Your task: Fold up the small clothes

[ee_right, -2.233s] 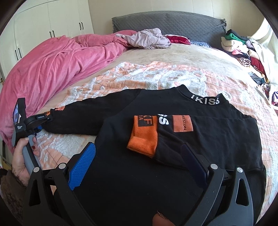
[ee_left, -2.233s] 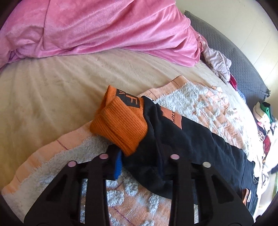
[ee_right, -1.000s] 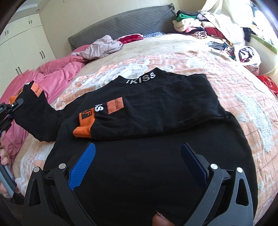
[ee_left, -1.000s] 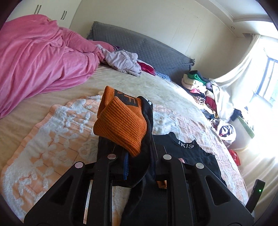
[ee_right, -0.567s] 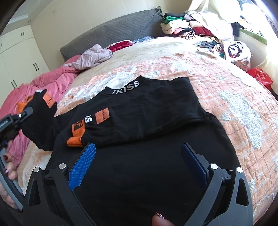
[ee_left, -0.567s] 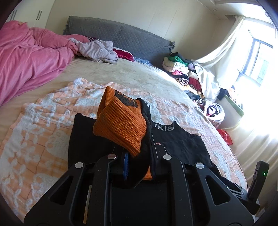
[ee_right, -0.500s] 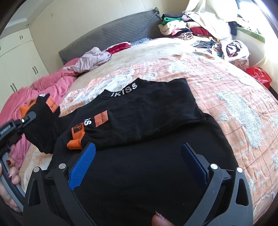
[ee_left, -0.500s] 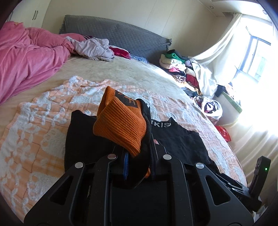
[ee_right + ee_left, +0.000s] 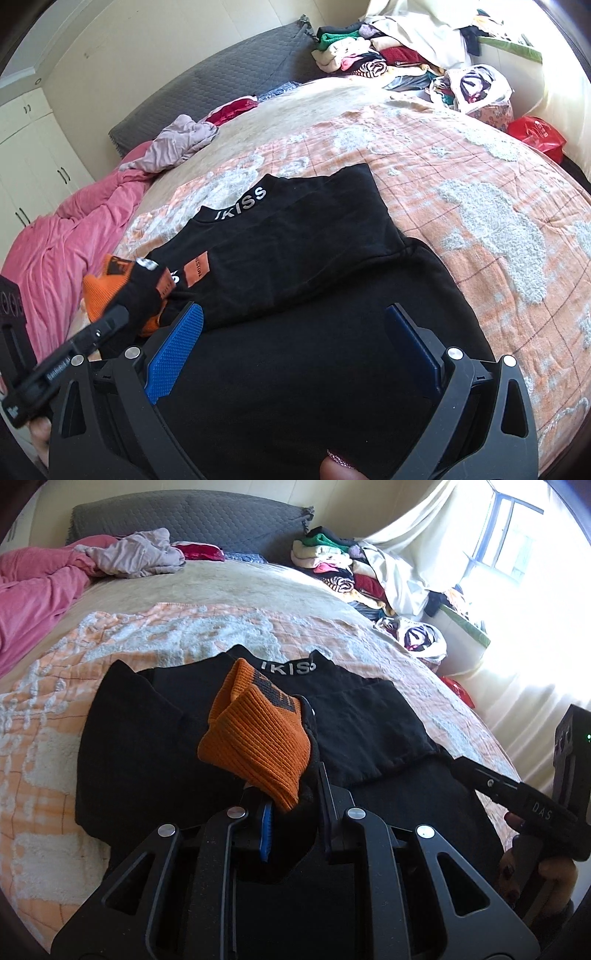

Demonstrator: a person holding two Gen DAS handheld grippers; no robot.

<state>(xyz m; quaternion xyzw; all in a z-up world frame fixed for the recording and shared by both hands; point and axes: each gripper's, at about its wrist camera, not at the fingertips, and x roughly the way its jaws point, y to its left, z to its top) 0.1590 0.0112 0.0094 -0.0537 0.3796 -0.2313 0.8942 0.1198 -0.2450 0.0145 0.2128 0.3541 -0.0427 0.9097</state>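
A small black sweatshirt [image 9: 314,332] with a white-lettered collar [image 9: 242,208] lies flat on the peach blanket [image 9: 498,221]. One sleeve lies folded across its chest. My left gripper [image 9: 291,805] is shut on the other sleeve [image 9: 258,738], just behind its orange cuff, and holds it above the sweatshirt's body [image 9: 369,720]; it also shows in the right wrist view [image 9: 122,295]. My right gripper [image 9: 295,339] is open and empty, low over the sweatshirt's lower part.
A pink duvet [image 9: 55,251] lies along the bed's left side. A grey headboard [image 9: 184,520] and loose clothes [image 9: 140,554] are at the far end. A pile of clothes [image 9: 343,568] and bags [image 9: 476,92] sit to the right, by the window.
My left gripper has carried the sleeve with the orange cuff from the left side in over the sweatshirt's body. My right gripper has stayed open over the lower part.
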